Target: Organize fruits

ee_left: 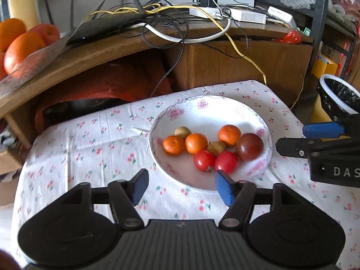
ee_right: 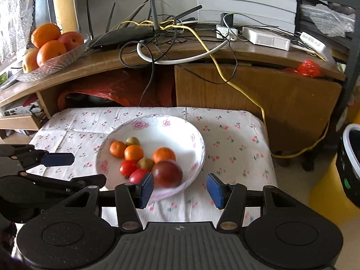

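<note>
Both grippers hang over the tablecloth (ee_left: 90, 139) with jaws apart and empty: left gripper (ee_left: 180, 185), right gripper (ee_right: 181, 190). Fruit sits together in the bowl (ee_right: 180, 126): oranges (ee_right: 133, 153), tomatoes (ee_left: 203, 159).

A black router (ee_right: 126, 36) lies on the wooden shelf (ee_right: 202, 55) amid tangled cables (ee_right: 171, 45); a yellow cable (ee_right: 245, 94) trails down; a black-lined bin (ee_left: 339, 96) stands right.

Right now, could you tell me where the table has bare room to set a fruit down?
Bare tablecloth lies open left of the plate, out to the table's left edge, and there is a narrower strip right of it. The plate's near half is crowded with fruit; its far half is bare.
</note>
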The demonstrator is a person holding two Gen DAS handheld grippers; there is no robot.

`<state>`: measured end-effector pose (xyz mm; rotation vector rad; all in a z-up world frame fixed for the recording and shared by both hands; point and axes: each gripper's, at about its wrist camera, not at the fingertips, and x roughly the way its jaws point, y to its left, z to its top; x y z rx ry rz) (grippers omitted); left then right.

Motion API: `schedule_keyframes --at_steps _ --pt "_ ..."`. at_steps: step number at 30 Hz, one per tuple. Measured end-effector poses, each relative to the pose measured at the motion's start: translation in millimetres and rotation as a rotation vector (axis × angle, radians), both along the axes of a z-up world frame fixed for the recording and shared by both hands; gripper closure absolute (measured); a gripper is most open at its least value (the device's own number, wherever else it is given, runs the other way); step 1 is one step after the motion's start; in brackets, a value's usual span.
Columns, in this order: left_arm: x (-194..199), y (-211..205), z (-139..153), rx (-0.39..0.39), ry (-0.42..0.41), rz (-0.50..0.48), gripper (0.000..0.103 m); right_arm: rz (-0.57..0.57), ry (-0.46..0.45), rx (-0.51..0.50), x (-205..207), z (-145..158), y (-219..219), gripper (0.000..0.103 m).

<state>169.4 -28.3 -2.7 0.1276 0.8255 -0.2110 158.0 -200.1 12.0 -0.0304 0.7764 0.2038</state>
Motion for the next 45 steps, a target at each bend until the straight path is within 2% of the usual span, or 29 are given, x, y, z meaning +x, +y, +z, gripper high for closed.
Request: schedule_keyframes --at_steps 3,5,9,13,17,24,35,45 --pt "-18 0 5 0.008 -0.014 0.011 0.024 0.007 0.007 0.016 -18 5 1 0.054" --pt "-30 1 9 0.010 -0.032 0.035 0.016 0.009 0.012 0.019 -30 6 2 0.054" --pt "-47 4 15 -0.022 -0.037 0.053 0.013 0.006 0.021 0.032 -48 8 1 0.054" --pt "-63 6 19 -0.033 -0.050 0.075 0.005 -0.011 0.028 0.058 -62 10 -2 0.054" --pt "-76 5 23 -0.047 -0.058 0.079 0.001 -0.022 0.033 0.084 -76 12 -4 0.054" --pt "-97 3 25 0.007 -0.073 0.094 0.000 -0.020 0.024 0.093 -95 16 0 0.054" --pt "-118 14 35 -0.069 -0.074 0.115 0.000 -0.011 -0.001 0.095 -116 22 6 0.054" --pt "-134 21 37 -0.075 -0.084 0.143 0.000 0.013 -0.017 0.094 -129 25 12 0.054"
